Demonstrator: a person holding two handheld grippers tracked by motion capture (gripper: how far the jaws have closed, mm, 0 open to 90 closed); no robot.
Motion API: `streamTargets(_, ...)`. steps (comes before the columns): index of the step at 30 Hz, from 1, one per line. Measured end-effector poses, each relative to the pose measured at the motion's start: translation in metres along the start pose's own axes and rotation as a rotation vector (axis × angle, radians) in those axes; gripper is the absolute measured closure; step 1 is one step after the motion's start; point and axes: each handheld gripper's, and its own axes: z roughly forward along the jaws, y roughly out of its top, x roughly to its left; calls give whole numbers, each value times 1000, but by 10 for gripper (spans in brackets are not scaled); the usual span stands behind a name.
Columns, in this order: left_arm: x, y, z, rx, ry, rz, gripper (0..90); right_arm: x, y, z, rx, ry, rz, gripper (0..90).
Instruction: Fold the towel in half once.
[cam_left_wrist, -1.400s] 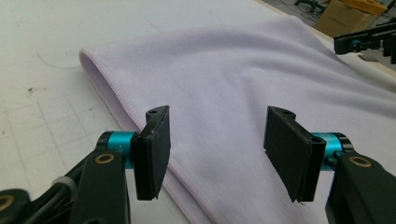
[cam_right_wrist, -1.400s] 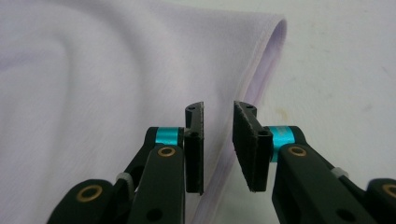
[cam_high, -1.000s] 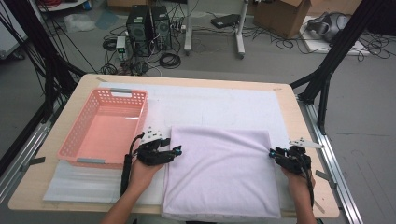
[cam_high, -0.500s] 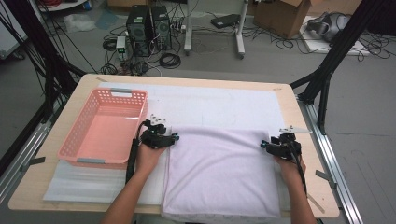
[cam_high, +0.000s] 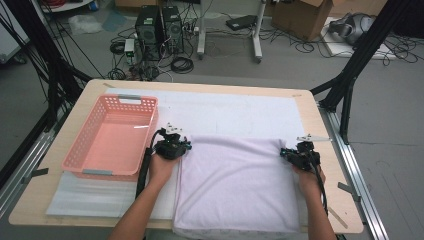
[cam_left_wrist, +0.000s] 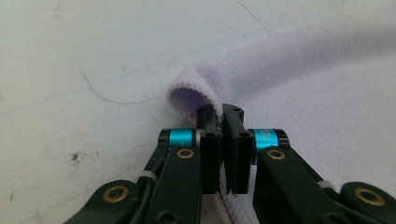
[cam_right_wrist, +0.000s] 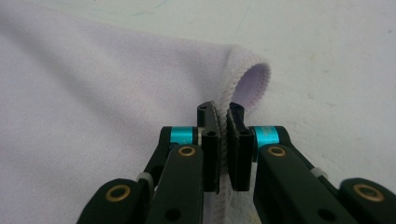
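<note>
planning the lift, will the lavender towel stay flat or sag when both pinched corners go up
The lavender towel will likely sag: its corner curls limply at the left gripper. It looks light, a thin hemmed edge folding at the right gripper. The looped pile probably resists slipping.

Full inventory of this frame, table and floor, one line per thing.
towel: 1, pale lilac, flat on the table's near half, both far corners pinched
basket: 1, pink plastic, empty, table's left side
white sheet: 1, white, spread over the tabletop under the towel
table: 1, light wood, centre
computer towers: 2, black, on the floor beyond the table
cardboard box: 1, brown, floor, far right
cables: several, black, floor near the towers
frame struts: black, at both sides of the table
left tool: 1, black with teal, shut on the towel's far left corner
right tool: 1, black with teal, shut on the towel's far right corner
forearms: 2, bottom edge
</note>
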Motion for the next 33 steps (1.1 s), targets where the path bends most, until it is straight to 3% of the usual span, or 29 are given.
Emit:
streamTargets(4,1,15,0,-67,4,-36,862,-4,5,0,-31,-28,-6,865)
streamTargets(10,9,35,7,-95,26,-68,861,-10,25,1,-74,-52,-21,865)
streamTargets(17,22,42,22,-114,63,-62,860,-18,55,19,-94,-54,-54,864)
streamTargets(21,30,52,25,-129,66,-39,859,-21,66,31,-96,-60,-34,863)
streamTargets(24,35,57,26,-125,59,-51,852,-24,71,35,-121,-49,-14,855)
streamTargets(26,37,57,25,-135,79,-73,781,-23,71,38,-118,-60,-13,801)
streamTargets(27,40,57,24,-135,70,-102,669,-22,71,38,-110,-69,-2,750)
streamTargets(28,41,57,23,-130,62,-106,581,-23,70,38,-103,-66,7,706)
streamTargets(33,35,55,15,-137,15,-82,512,-22,68,28,-108,-56,-1,644)
